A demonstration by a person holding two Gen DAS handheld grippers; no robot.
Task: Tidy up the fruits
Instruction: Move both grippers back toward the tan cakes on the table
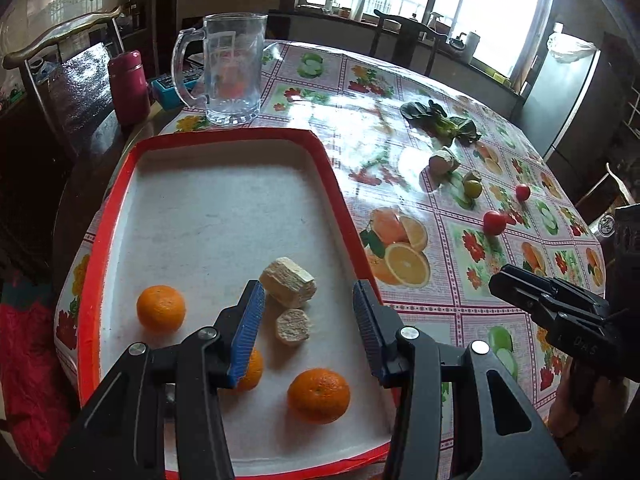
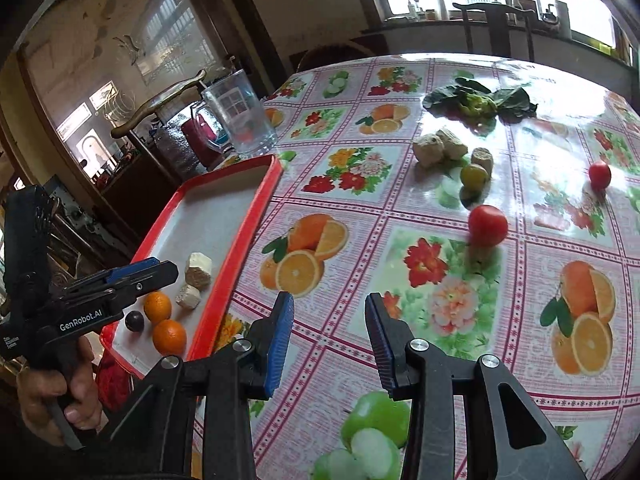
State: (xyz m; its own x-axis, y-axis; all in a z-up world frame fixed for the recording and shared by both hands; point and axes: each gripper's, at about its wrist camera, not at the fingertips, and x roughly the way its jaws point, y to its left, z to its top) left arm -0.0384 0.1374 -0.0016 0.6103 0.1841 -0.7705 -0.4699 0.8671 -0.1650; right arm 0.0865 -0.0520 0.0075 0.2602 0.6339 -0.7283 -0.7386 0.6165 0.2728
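Note:
A red-rimmed tray (image 1: 224, 134) holds three oranges, one of them at the left (image 1: 161, 309), and two pale corn-like pieces (image 1: 289, 282). My left gripper (image 1: 308, 300) is open and empty, just above the tray over those pieces. The tray also shows in the right wrist view (image 2: 244, 236), with a dark plum (image 2: 134, 321). On the tablecloth lie two red tomatoes (image 2: 487, 225) (image 2: 599, 174), a green fruit (image 2: 474, 176) and more pale pieces (image 2: 438, 147). My right gripper (image 2: 330, 312) is open and empty above the cloth, short of the near tomato.
A glass mug (image 1: 232, 68) stands behind the tray, with a maroon flask (image 1: 129, 86) to its left. Leafy greens (image 2: 480, 100) lie at the far side of the table. Chairs stand around the table edge.

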